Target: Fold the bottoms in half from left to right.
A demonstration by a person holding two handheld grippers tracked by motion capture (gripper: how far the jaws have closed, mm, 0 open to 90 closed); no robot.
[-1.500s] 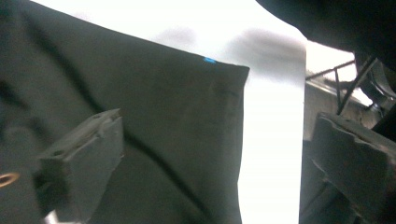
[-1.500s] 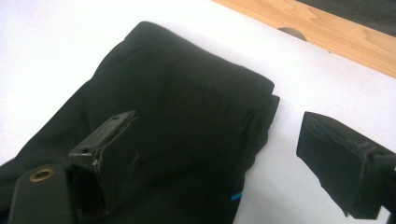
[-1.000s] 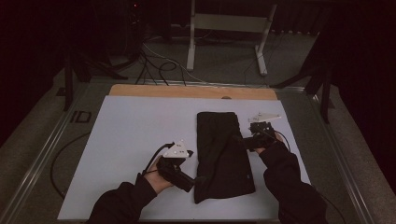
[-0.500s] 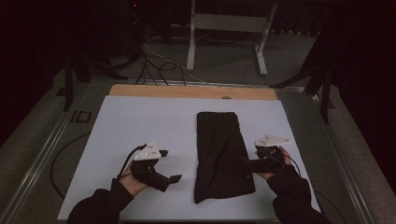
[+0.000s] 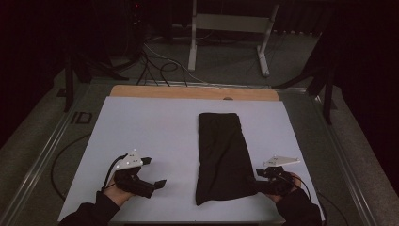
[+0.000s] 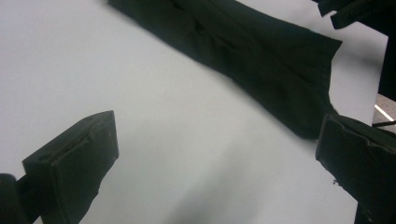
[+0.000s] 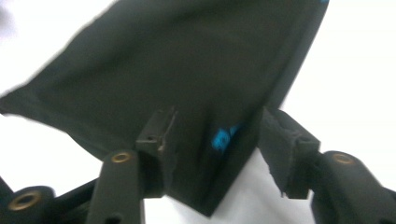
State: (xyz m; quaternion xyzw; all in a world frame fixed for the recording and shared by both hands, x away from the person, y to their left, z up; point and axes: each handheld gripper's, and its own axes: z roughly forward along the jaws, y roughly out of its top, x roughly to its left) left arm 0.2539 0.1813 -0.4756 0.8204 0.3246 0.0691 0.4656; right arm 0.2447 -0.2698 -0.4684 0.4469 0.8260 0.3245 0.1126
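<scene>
Starting at the left: the left gripper [image 5: 155, 183] sits over bare white table [image 5: 150, 127] around 7 o'clock, well apart from the cloth. Its jaws are spread wide with nothing between them, and in the left gripper view they frame empty table with the cloth's near end off toward 2 o'clock. My guess is it's lined up to go for the near-left corner next.

Middle of the table, a bit toward 4 o'clock: the black folded cloth [image 5: 223, 155], lying flat as a long strip from far to near — folded lengthwise already by the look of it.

Over at 5 o'clock the right gripper [image 5: 258, 181] is at the cloth's near-right corner. In the right gripper view that corner [image 7: 210, 186] sits between the jaws, which have just been closing — there's a visible gap beside one pad, so I wouldn't call it clamped yet. Grabbing the near corners makes sense if the plan is to fold the strip away from the person.
</scene>
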